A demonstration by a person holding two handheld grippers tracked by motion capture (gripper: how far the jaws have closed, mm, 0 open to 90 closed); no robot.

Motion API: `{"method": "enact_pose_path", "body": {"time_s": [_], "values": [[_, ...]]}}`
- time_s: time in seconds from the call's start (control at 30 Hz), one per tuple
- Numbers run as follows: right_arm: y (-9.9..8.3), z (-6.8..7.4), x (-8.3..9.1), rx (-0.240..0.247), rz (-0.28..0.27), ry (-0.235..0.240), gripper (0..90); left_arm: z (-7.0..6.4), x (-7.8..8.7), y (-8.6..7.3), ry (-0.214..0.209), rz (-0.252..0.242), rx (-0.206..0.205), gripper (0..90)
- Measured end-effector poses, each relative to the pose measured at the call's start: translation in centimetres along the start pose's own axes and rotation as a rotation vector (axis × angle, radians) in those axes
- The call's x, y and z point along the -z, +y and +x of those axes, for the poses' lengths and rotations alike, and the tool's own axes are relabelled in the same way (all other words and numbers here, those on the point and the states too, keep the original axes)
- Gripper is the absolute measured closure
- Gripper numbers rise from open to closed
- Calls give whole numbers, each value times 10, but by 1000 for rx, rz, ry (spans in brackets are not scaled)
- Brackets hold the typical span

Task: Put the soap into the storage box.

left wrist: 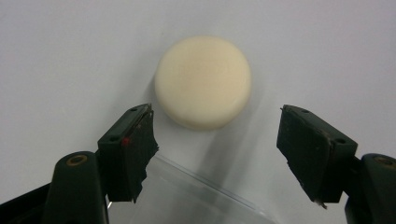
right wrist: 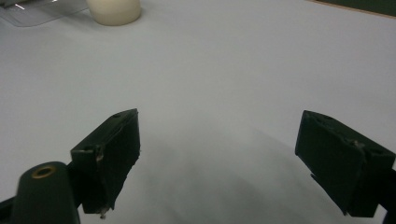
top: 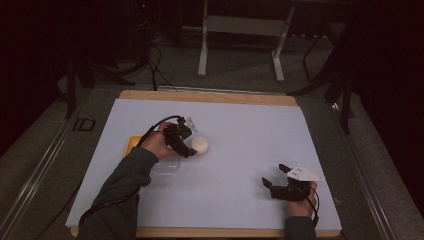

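Nearest, the right gripper [top: 279, 182] rests low on the white sheet [top: 240, 150], its 2 jaws spread wide and empty. Farther up, the left gripper [left wrist: 217, 140] hovers with jaws apart just short of the cream round puck [left wrist: 203, 81], which lies on the sheet beside a clear plastic lid [top: 167, 167] and untouched by either jaw.

one cream round puck [top: 200, 145] on the table [top: 240, 150]. one clear plastic container [top: 167, 167] beside it. one yellow thing [top: 132, 145], partly hidden. two grippers: left gripper [top: 189, 146] and right gripper [top: 274, 181].
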State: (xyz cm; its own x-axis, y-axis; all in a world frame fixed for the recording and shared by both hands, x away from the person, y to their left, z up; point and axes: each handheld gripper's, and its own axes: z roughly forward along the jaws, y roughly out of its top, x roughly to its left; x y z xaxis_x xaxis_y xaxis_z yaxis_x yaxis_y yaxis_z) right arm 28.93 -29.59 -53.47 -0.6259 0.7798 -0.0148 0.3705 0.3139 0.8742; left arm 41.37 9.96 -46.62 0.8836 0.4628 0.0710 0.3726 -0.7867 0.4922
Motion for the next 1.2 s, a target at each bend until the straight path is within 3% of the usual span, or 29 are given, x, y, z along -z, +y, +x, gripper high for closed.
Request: {"method": "enact_pose_path", "body": {"time_s": [0.43, 0.93, 1.2], "values": [[0, 0, 0, 0, 1, 2, 138, -1, -9, 13, -17, 46, -24, 167], [0, 0, 0, 1, -1, 10, 138, 5, -19, 23, -24, 111, -32, 159], [0, -1, 1, -2, -4, 16, 138, 11, -27, 28, -42, 134, -12, 154]]}}
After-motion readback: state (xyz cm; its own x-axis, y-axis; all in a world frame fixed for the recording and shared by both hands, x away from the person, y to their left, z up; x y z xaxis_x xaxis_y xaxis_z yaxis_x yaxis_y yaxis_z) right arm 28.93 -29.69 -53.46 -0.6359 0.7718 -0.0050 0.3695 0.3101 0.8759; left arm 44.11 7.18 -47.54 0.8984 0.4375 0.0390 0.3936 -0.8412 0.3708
